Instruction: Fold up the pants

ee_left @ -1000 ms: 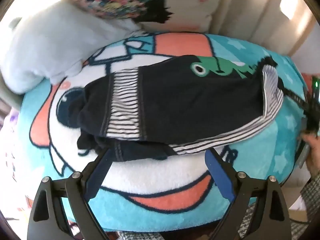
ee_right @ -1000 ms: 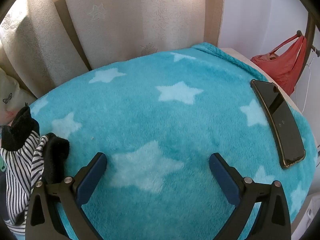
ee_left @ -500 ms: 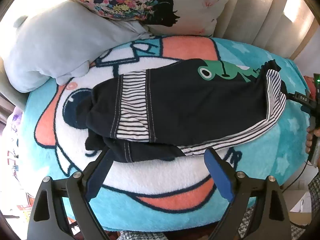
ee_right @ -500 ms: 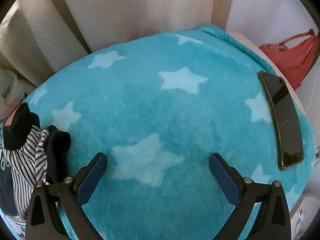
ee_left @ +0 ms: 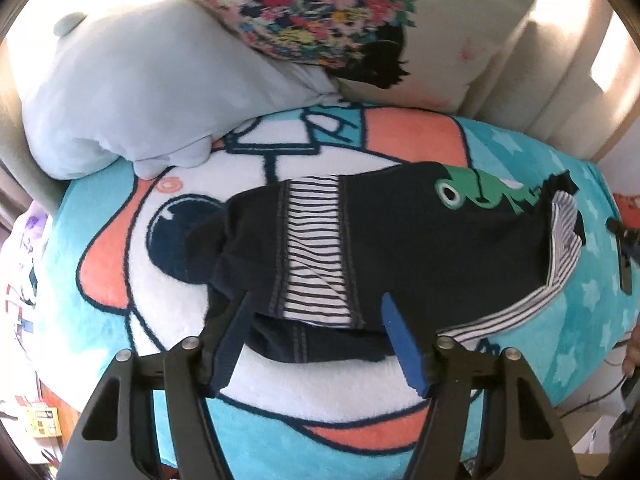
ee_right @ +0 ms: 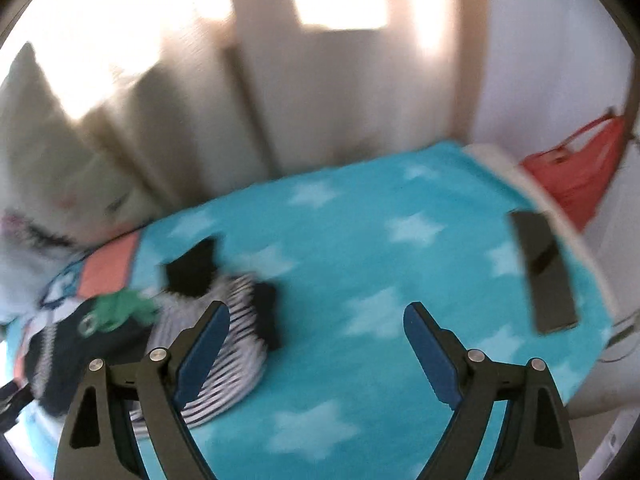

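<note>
Dark navy pants (ee_left: 420, 248) with striped panels and a green frog patch lie folded on a turquoise cartoon blanket (ee_left: 320, 400). My left gripper (ee_left: 316, 320) is open, its fingertips over the near edge of the pants at the striped cuff. In the blurred right wrist view the pants (ee_right: 120, 344) lie at lower left. My right gripper (ee_right: 316, 328) is open and empty above the starred blanket (ee_right: 360, 280), its left finger over the striped end of the pants.
A pale plush toy (ee_left: 132, 92) and a floral pillow (ee_left: 360, 28) lie at the back. A black phone (ee_right: 544, 276) rests on the blanket's right edge. A red bag (ee_right: 580, 172) hangs at far right. Curtains stand behind.
My left gripper has moved forward over the near edge of the pants. My right gripper has pulled back and swung left, bringing the pants' striped end into its view.
</note>
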